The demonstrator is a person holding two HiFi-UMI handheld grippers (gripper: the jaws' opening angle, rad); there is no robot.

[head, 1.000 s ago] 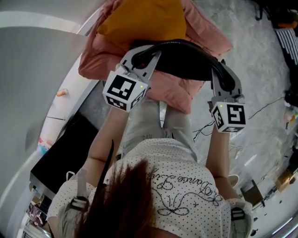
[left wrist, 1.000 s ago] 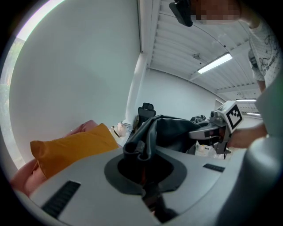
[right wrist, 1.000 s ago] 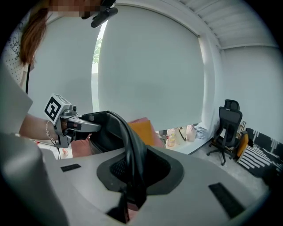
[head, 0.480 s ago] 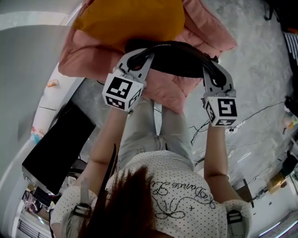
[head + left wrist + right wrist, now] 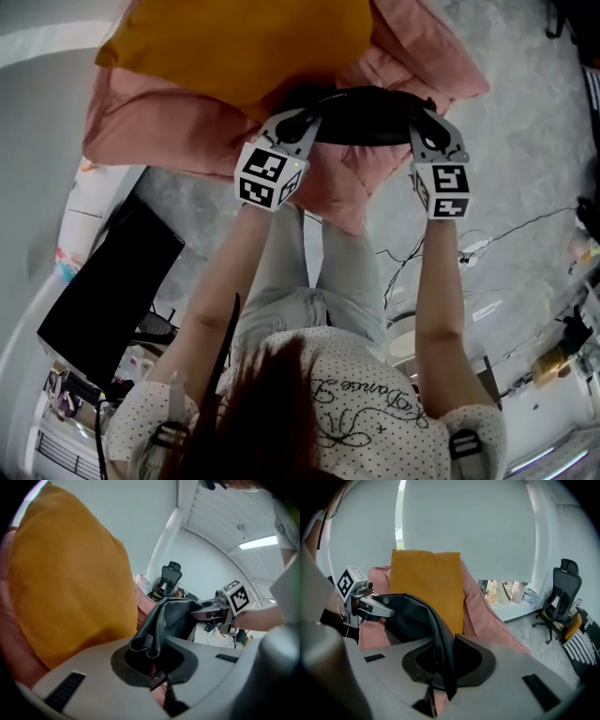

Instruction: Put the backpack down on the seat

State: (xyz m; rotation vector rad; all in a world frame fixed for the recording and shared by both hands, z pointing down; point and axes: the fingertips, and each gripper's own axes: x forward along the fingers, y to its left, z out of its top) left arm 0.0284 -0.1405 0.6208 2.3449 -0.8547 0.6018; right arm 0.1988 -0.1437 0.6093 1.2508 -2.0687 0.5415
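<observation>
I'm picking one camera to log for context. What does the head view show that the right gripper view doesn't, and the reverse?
Only the head view: the person's light grey trouser legs and a flat black panel at the left.

Only the right gripper view: a black office chair, a pale window blind, and the backpack's black strap running between the jaws of the right gripper, which are opening.

Both: the black backpack, the orange cushion, the pink padded seat and the left gripper.
</observation>
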